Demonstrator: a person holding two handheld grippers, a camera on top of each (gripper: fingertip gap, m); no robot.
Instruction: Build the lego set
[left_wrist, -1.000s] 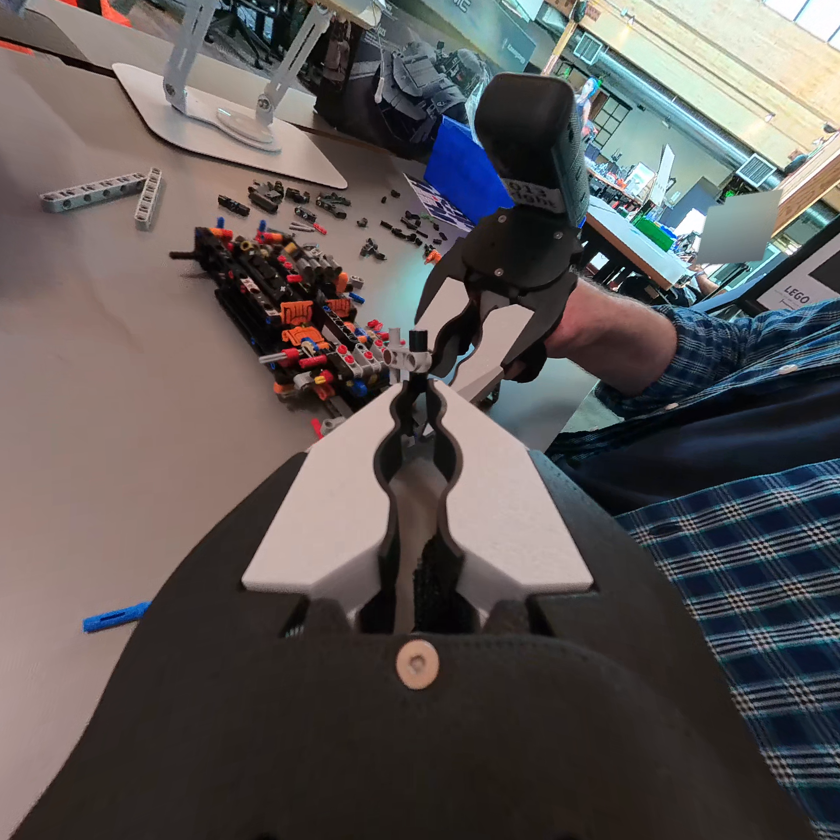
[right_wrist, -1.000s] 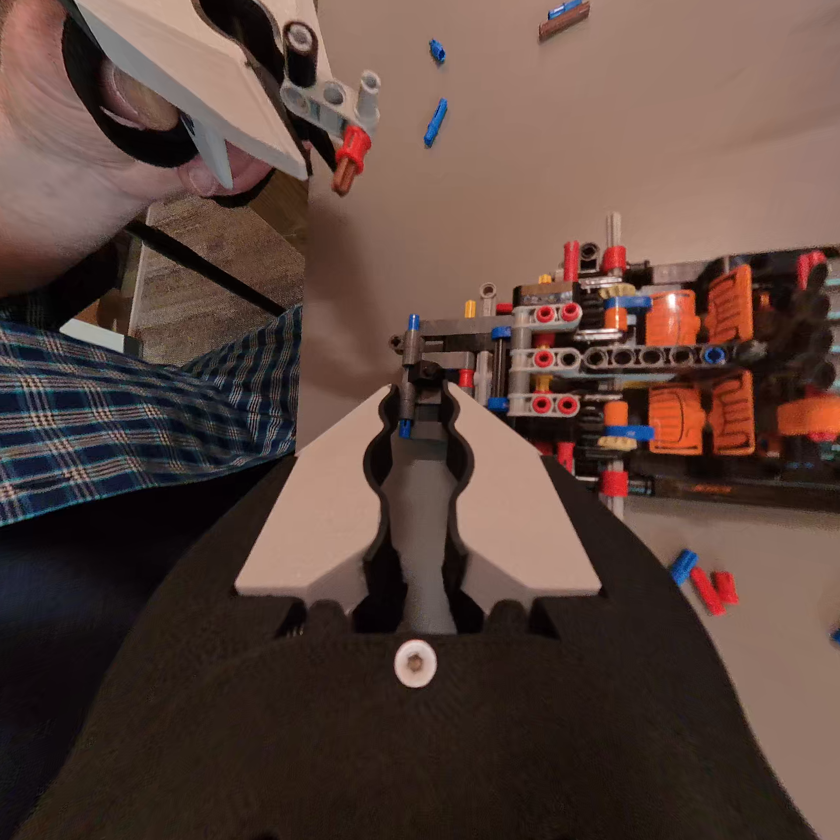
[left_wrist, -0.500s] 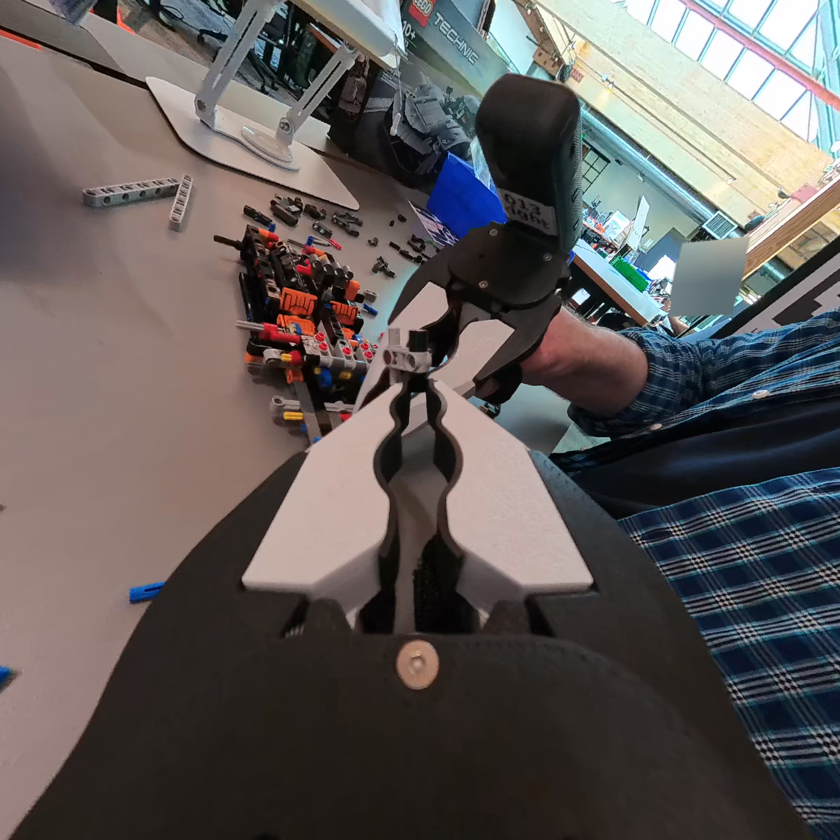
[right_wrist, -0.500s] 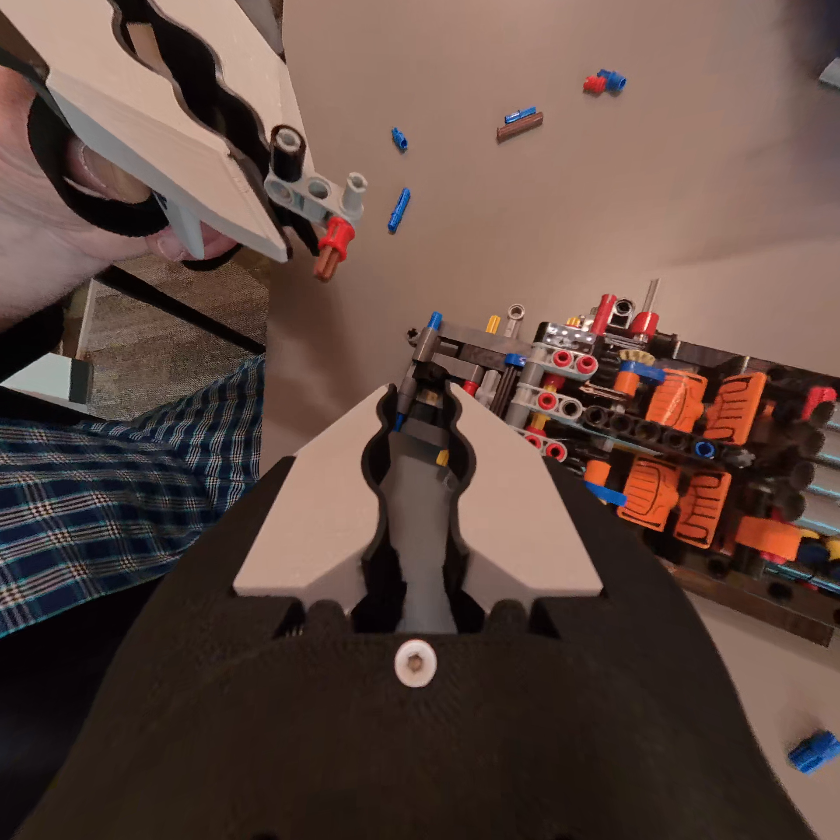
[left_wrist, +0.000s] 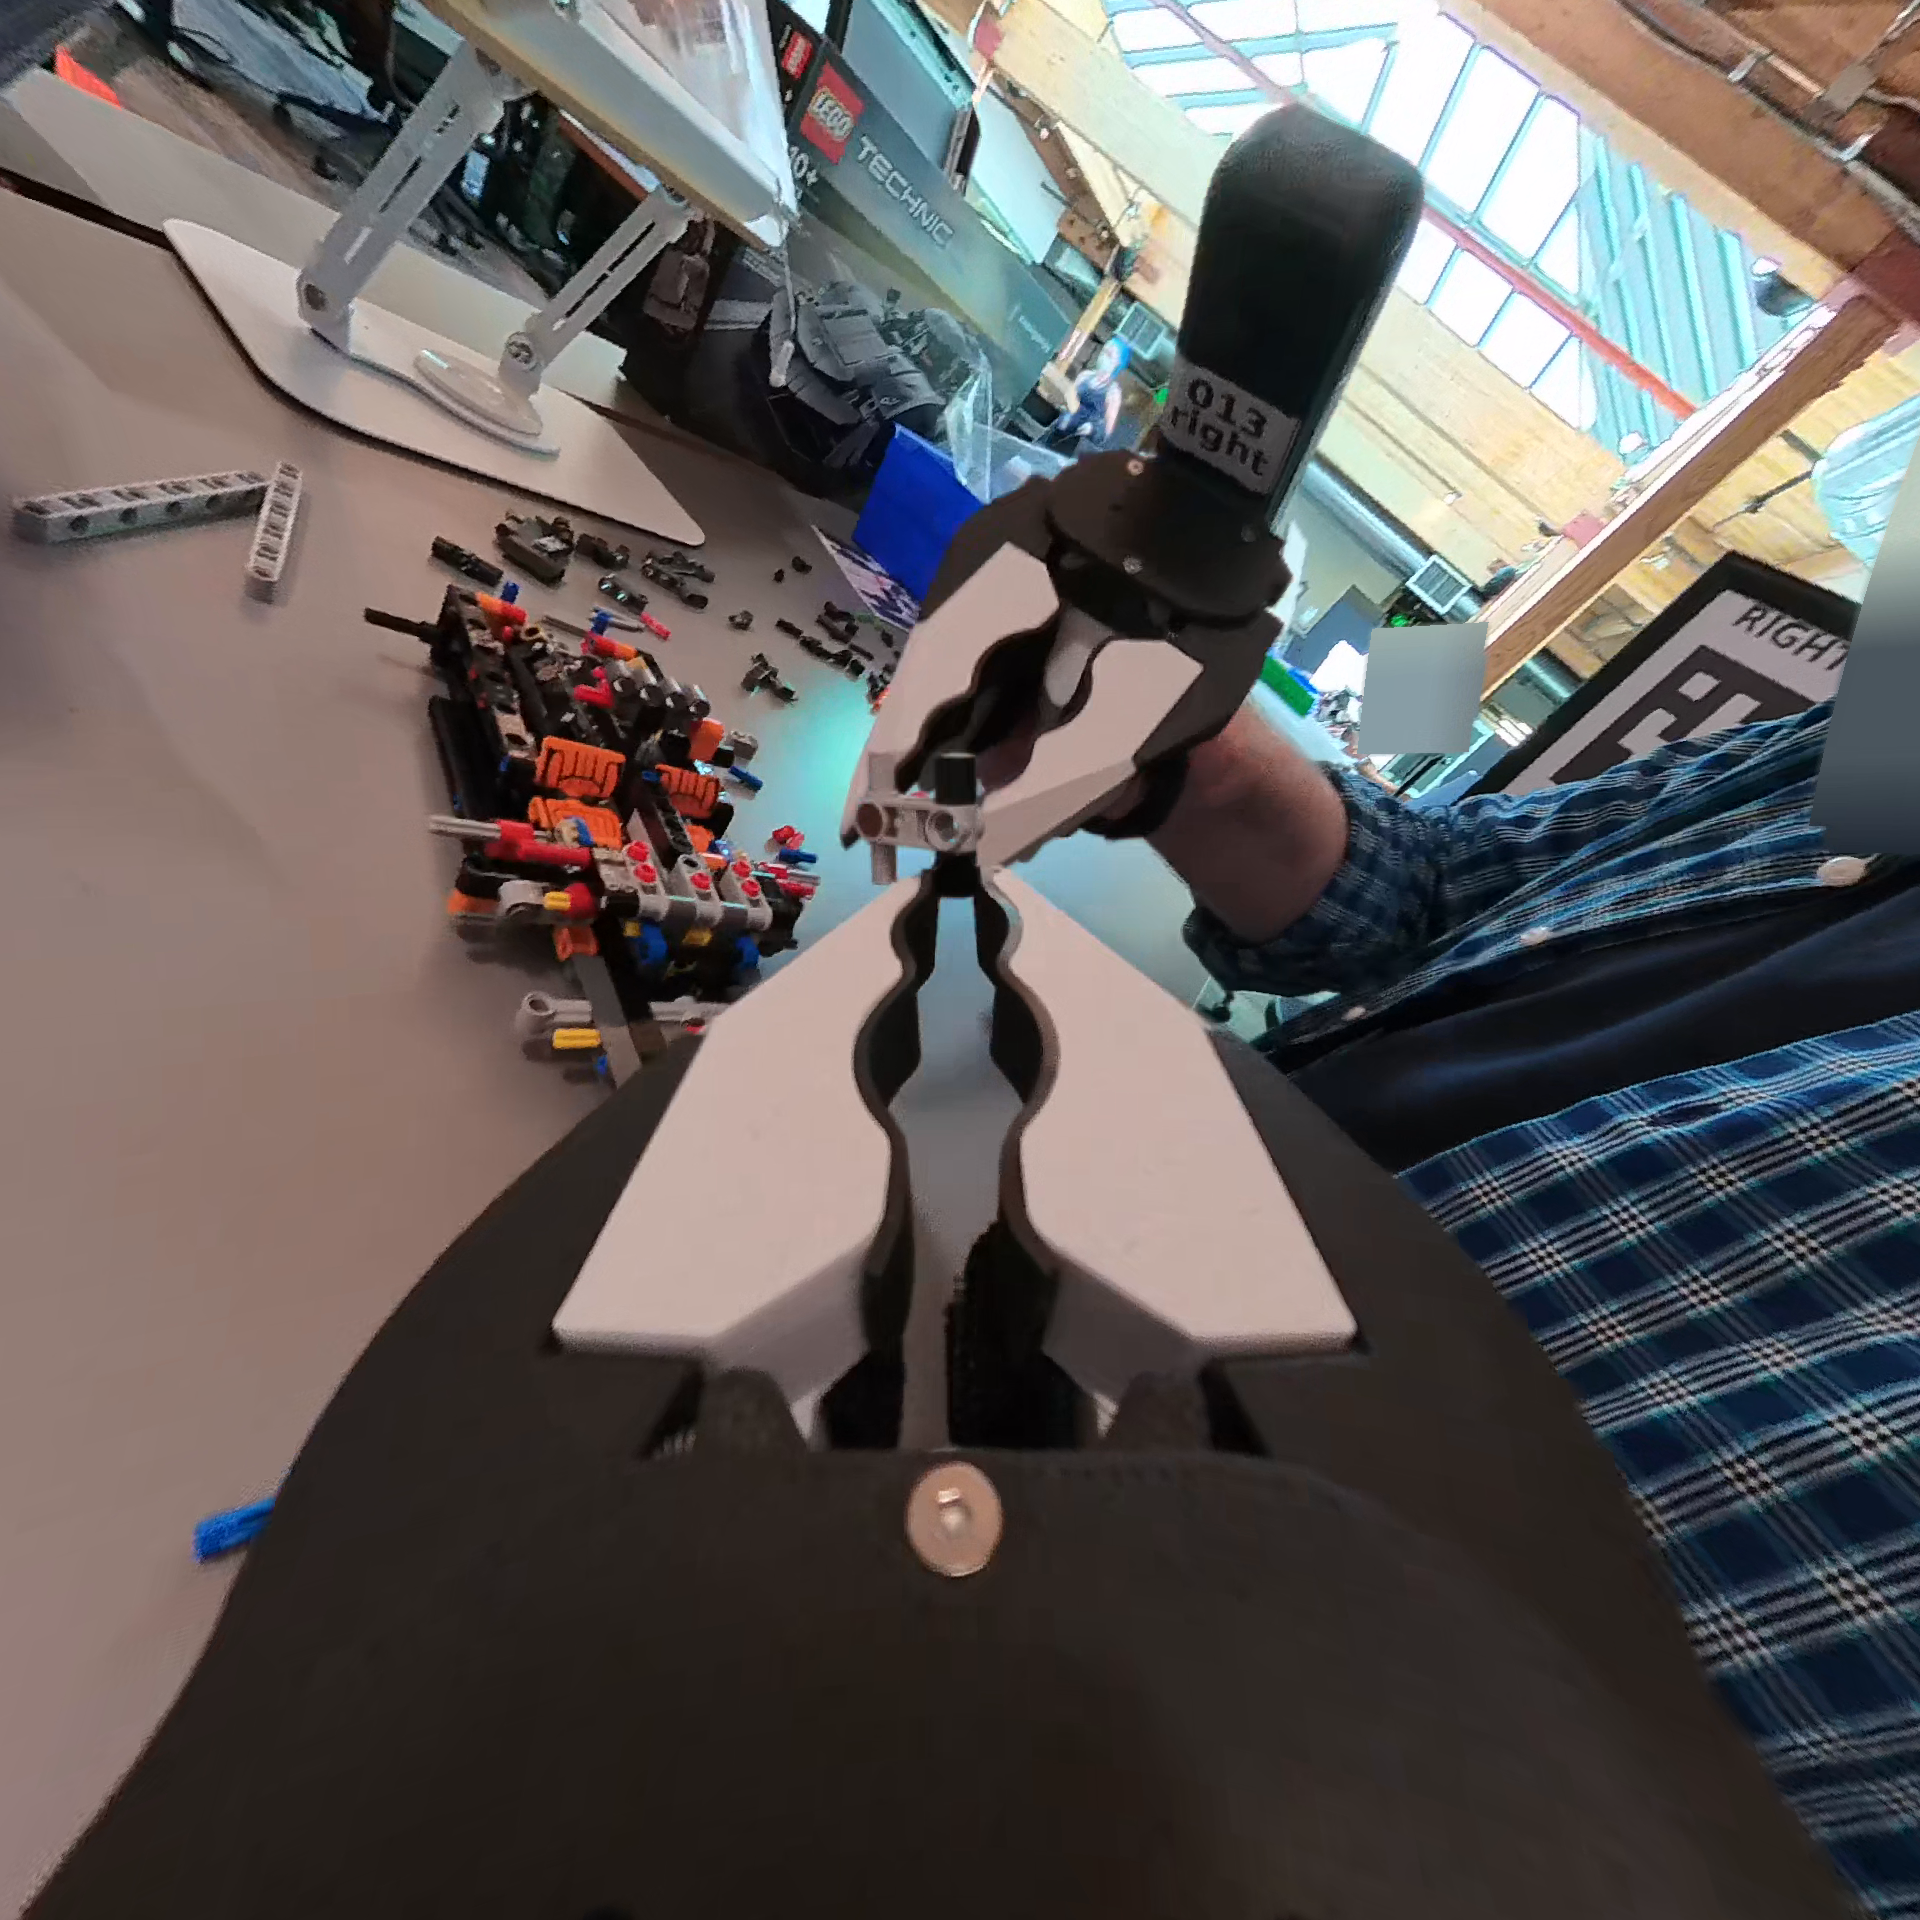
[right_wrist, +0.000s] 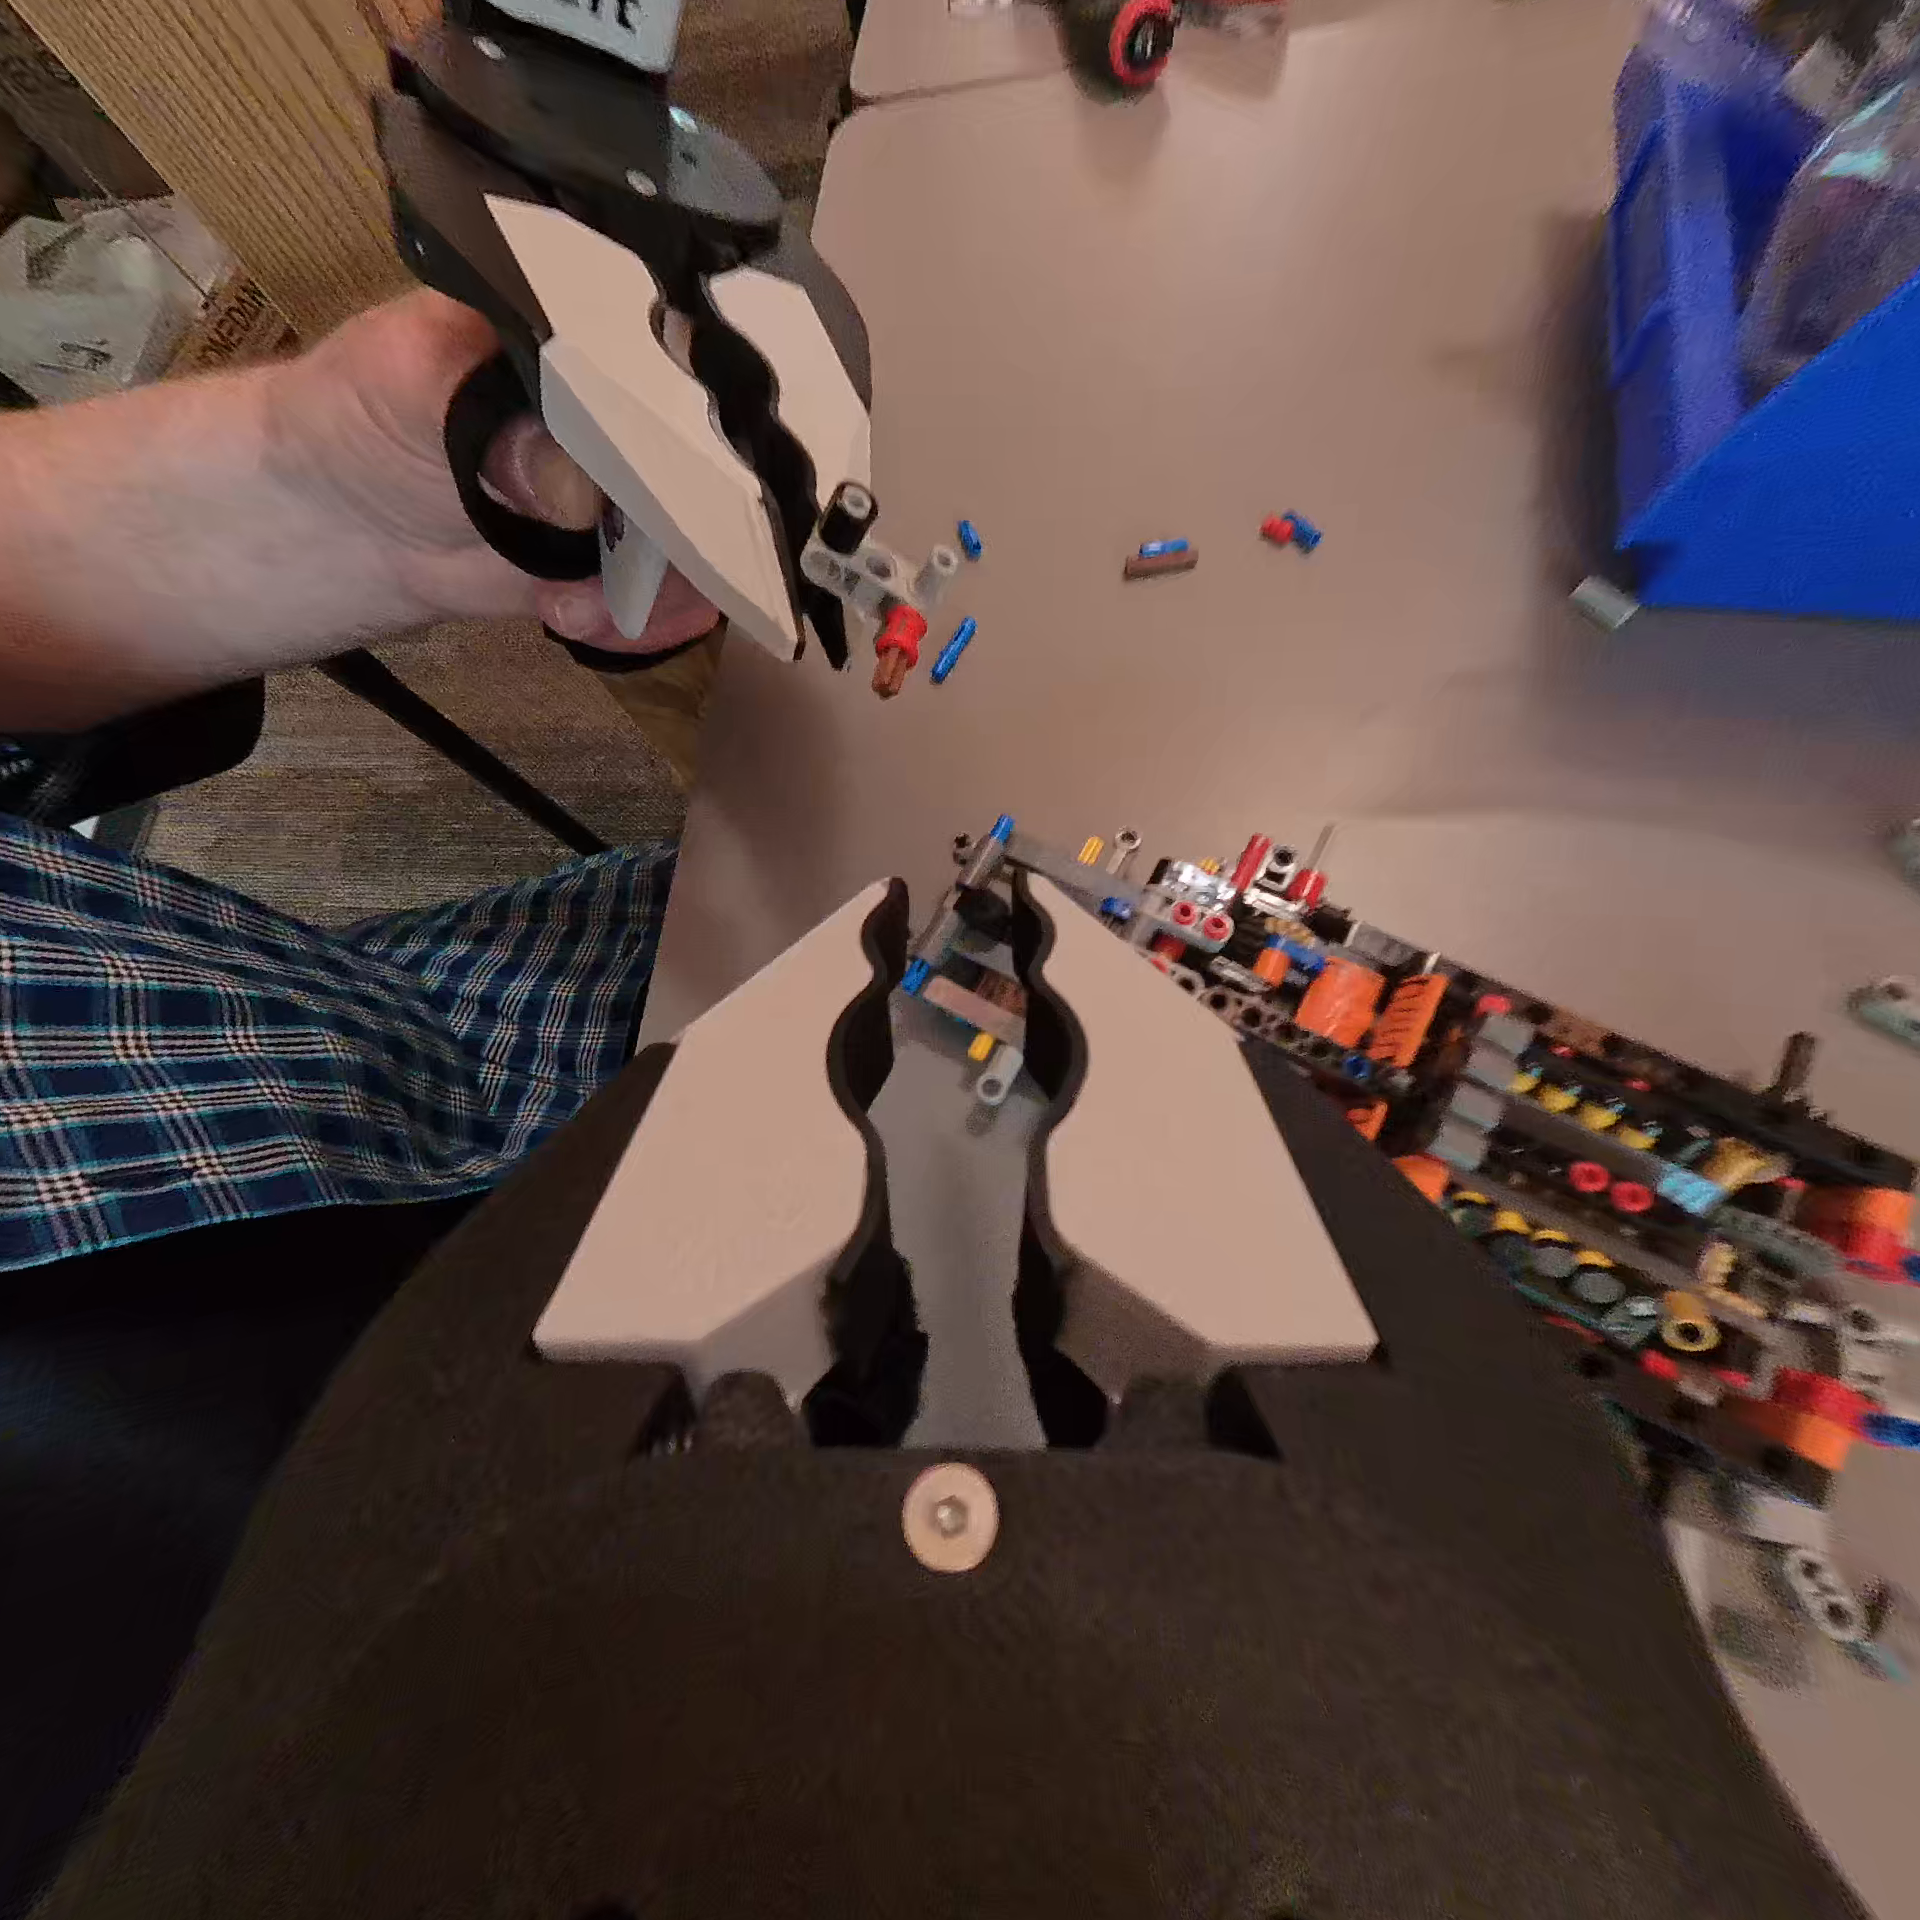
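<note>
My left tongs (left_wrist: 954, 883) pinch a small grey connector (left_wrist: 920, 821) by its black pin, the right tongs (right_wrist: 961, 894) hang released near the model (right_wrist: 1455, 1091); a bump could twist it loose.

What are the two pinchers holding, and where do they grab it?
The left gripper pinches a small grey connector piece by its black pin. The right gripper is open and holds nothing.
</note>
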